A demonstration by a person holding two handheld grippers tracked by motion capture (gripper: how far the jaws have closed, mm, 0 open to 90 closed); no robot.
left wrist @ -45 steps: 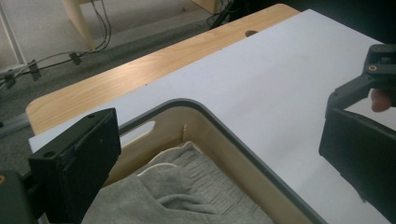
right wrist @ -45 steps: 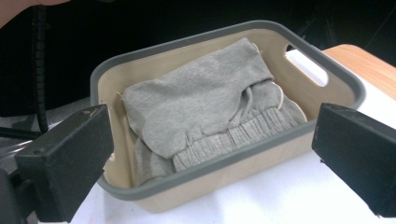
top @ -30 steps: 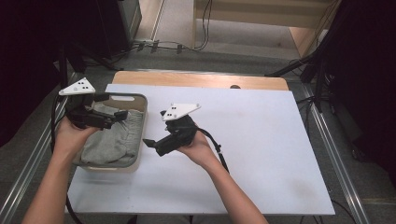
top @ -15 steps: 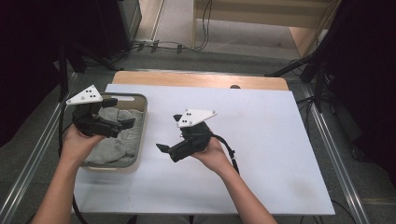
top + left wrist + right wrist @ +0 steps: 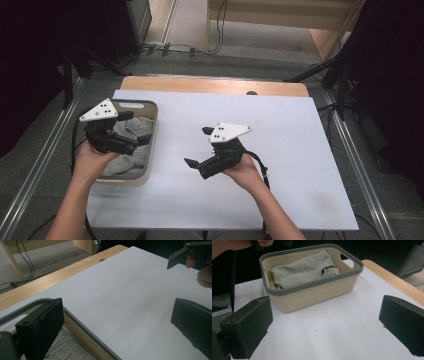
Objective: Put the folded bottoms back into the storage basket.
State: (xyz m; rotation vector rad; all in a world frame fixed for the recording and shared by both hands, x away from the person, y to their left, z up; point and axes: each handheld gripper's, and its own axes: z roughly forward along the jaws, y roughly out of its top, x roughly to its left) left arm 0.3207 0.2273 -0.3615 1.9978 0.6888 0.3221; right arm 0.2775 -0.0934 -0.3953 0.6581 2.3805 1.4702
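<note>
Over the beige basket (image 5: 148, 165) at the left side of the counter (image 5: 300, 150), the left hand-held gripper (image 5: 137, 127) hangs just above the rim, and its jaws are spread wide with nothing between them. In the left gripper view you can see the grey rim of the basket right under the jaws, plus a bit of grey fabric at the bottom edge.

Inside the basket lies a grey cloth (image 5: 304, 268), bunched up and folded over itself, filling most of the floor of it. Neither gripper is touching the cloth.

To the right of the basket, well clear of it, the right hand-held gripper (image 5: 197, 147) is held over the bare white sheet covering the counter, jaws pointing back toward the basket. Those jaws are spread wide too, empty. The right gripper view looks straight at the basket's long side wall, with the cut-out handle at its far end and the cloth poking up to about rim height.

Both hands grip their tools from below, forearms coming in from the near edge.
</note>
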